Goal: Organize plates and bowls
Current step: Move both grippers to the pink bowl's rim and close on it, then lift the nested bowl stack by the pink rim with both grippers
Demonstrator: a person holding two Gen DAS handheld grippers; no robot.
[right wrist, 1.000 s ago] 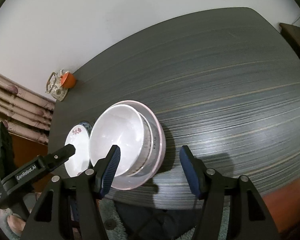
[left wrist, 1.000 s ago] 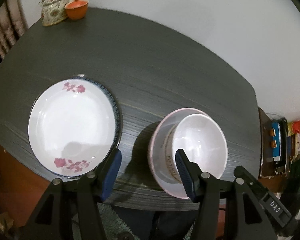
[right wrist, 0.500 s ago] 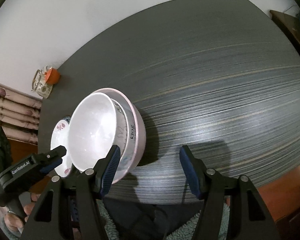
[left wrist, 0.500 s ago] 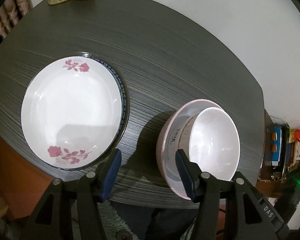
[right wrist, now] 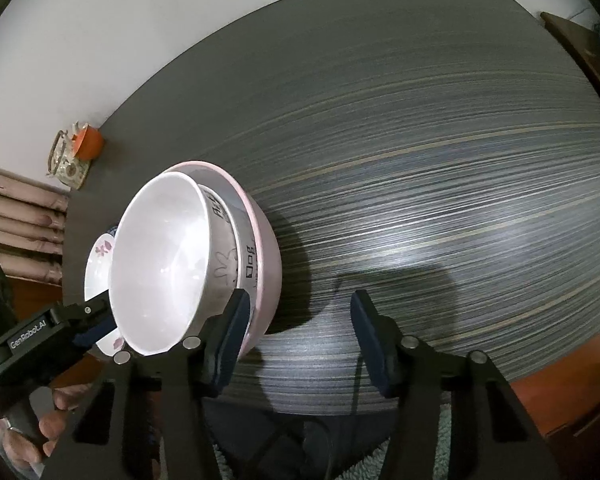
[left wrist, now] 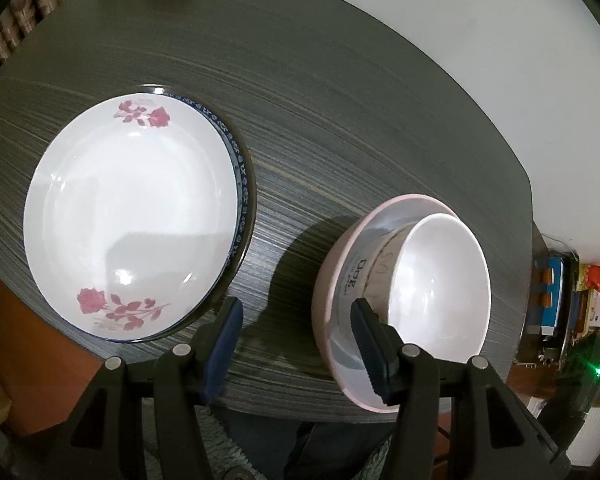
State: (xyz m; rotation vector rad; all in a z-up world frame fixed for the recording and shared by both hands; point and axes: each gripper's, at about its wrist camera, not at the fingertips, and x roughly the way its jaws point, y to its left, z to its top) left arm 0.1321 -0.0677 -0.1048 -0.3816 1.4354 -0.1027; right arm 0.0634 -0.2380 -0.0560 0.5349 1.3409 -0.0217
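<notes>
A white plate with pink roses (left wrist: 128, 216) lies on a blue-rimmed plate (left wrist: 242, 176) at the table's front left; it also shows in the right wrist view (right wrist: 98, 264). To its right a white bowl (left wrist: 440, 284) sits nested in a pink bowl (left wrist: 332, 292); the white bowl (right wrist: 160, 264) and the pink bowl (right wrist: 266, 264) also show in the right wrist view. My left gripper (left wrist: 296, 344) is open and empty over the gap between plates and bowls. My right gripper (right wrist: 298, 340) is open and empty just right of the pink bowl.
The dark wood-grain table (right wrist: 420, 168) stretches wide to the right. A patterned teapot (right wrist: 66, 160) and an orange cup (right wrist: 88, 142) stand at the far left corner by the white wall. A shelf with clutter (left wrist: 560, 304) stands off the table's right edge.
Both grippers have moved closer to the dishes, which now look larger. The jaws stay open. Plates and bowls have not shifted on the table.
</notes>
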